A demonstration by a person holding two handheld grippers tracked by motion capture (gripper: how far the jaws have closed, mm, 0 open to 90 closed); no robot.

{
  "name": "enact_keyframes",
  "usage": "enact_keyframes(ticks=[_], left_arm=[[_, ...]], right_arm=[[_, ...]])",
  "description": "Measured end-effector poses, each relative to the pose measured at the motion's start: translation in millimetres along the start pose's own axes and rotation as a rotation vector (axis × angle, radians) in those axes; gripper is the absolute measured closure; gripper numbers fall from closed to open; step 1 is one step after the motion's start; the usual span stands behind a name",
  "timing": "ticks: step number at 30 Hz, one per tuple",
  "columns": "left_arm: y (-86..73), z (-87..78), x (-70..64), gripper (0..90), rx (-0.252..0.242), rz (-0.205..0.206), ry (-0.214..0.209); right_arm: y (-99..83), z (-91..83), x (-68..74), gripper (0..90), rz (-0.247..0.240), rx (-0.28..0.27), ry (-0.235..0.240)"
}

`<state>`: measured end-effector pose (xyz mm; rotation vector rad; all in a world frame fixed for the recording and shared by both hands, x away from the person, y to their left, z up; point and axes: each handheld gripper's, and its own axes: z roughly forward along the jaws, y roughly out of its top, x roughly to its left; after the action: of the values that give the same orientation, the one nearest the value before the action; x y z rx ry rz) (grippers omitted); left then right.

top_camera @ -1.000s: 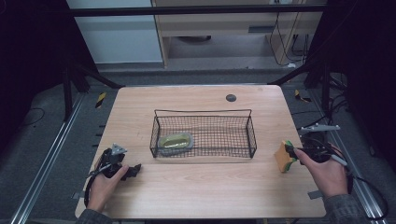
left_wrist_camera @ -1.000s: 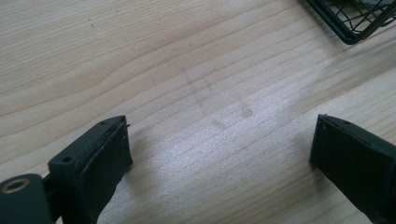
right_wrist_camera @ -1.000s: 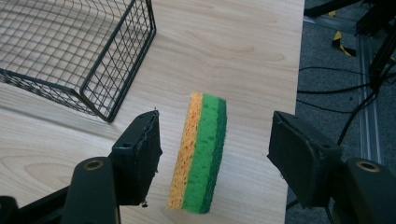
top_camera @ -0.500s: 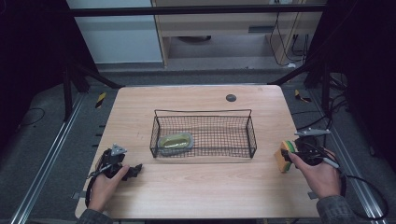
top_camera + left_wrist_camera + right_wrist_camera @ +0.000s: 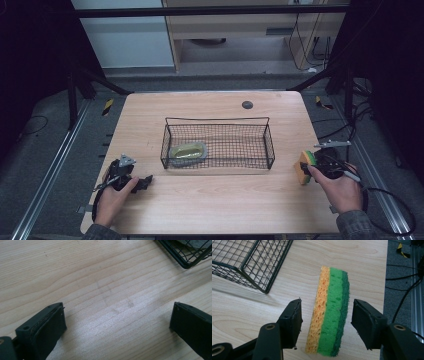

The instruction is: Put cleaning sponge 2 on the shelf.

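near the right edge of the counter (image 5: 210, 210), your right claw (image 5: 325, 315) stands open around the sponge (image 5: 331, 312), one jaw on each side, neither quite touching it as far as the right gripper view shows. the sponge stands on its long edge, orange layer toward the wire basket (image 5: 249, 262), dark green layer toward the counter's edge. from above, the sponge (image 5: 303, 167) sits just ahead of your right hand (image 5: 342, 187), well apart from the basket (image 5: 218, 143), which holds a flat olive-coloured thing (image 5: 187, 151) at its left end. your left claw (image 5: 115, 322) is open wide over bare wood near the front left, holding nothing, with a basket corner (image 5: 185, 255) beyond it.
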<state>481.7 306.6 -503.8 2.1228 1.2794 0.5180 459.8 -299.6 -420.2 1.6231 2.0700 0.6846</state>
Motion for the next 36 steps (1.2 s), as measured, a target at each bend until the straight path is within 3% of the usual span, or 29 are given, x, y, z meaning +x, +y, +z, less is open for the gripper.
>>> enact_keyframes(ticks=[12, 24, 36], left_arm=[[0.1, 0.3, -0.3, 0.0, -0.001, -0.002, 0.004], [0.1, 0.3, -0.5, 0.0, 0.000, -0.006, 0.002], [0.2, 0.4, -0.5, 0.0, 0.000, -0.006, 0.002]], right_arm=[[6.5, 0.5, -3.4, 42.0, 0.021, 0.037, 0.025], [22.3, 6.6, -6.9, 43.7, 0.052, 0.172, 0.051], [28.5, 15.8, -6.0, 47.9, 0.053, 0.231, 0.054]])
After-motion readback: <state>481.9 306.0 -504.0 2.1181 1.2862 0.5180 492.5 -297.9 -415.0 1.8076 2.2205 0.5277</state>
